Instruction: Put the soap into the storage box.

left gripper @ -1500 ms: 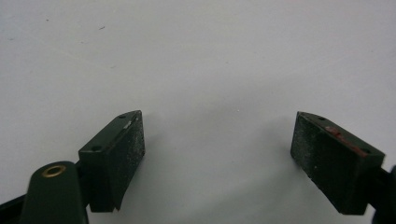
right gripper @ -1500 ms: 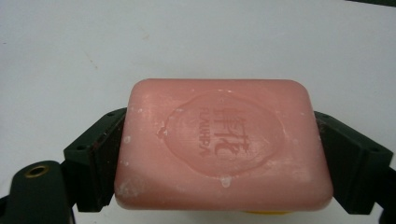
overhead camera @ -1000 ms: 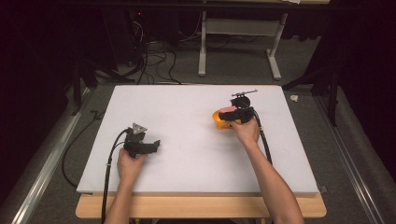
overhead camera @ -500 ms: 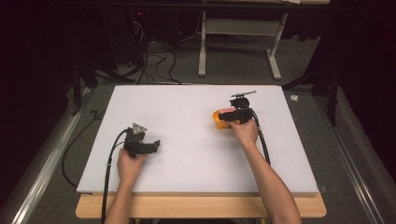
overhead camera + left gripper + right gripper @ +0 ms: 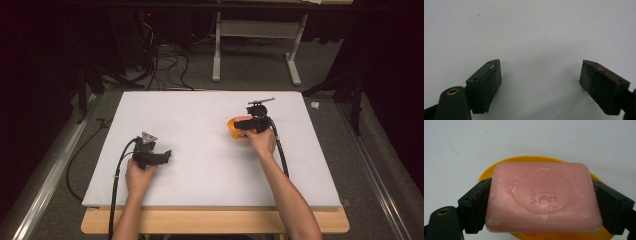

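- White foam board (image 5: 200, 130) is lying bare under the left gripper (image 5: 540, 75), whose jaws are standing wide apart with nothing between them; the left hand (image 5: 137, 175) is parking it near the board's near-left part, just as a second ago.
- Moving right: the right gripper (image 5: 541, 205) is clamping the pink soap bar (image 5: 544, 200), one jaw pressing each short end, embossed face up.
- The soap is sitting squarely between those jaws, directly over the yellow dish (image 5: 524, 161), whose rim is peeking out beyond and below the bar.
- What's changing? Hardly anything: the right hand (image 5: 260, 140) is nudging a touch nearer, the bar keeping over the dish.
- My read: either a lift-off or a set-down is pending; whether soap and dish are touching, I cannot tell.
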The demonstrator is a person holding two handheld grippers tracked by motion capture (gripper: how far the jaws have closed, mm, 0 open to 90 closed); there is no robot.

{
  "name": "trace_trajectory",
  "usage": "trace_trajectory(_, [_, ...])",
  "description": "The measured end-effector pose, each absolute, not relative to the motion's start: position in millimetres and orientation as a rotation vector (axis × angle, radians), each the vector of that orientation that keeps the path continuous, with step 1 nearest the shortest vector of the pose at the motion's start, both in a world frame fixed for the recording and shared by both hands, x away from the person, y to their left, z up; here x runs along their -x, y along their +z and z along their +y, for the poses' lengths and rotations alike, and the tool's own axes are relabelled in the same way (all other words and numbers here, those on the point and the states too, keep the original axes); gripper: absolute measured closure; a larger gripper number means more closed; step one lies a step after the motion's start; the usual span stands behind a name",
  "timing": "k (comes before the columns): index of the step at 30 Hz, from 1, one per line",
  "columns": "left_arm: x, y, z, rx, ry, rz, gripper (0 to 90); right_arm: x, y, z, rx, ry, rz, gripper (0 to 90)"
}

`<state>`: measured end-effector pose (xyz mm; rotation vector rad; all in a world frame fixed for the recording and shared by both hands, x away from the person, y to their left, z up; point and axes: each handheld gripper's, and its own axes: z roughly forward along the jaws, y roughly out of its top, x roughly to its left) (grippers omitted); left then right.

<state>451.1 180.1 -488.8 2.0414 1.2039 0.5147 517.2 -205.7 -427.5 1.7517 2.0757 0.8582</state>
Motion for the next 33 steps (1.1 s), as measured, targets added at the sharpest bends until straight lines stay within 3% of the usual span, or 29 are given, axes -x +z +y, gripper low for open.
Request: trace_trajectory(33, [-451, -489, 180, -2.041, 0.515, 1.205, 18.1, -501, -406, -213, -1.635, 0.944, 2.065, 13.5])
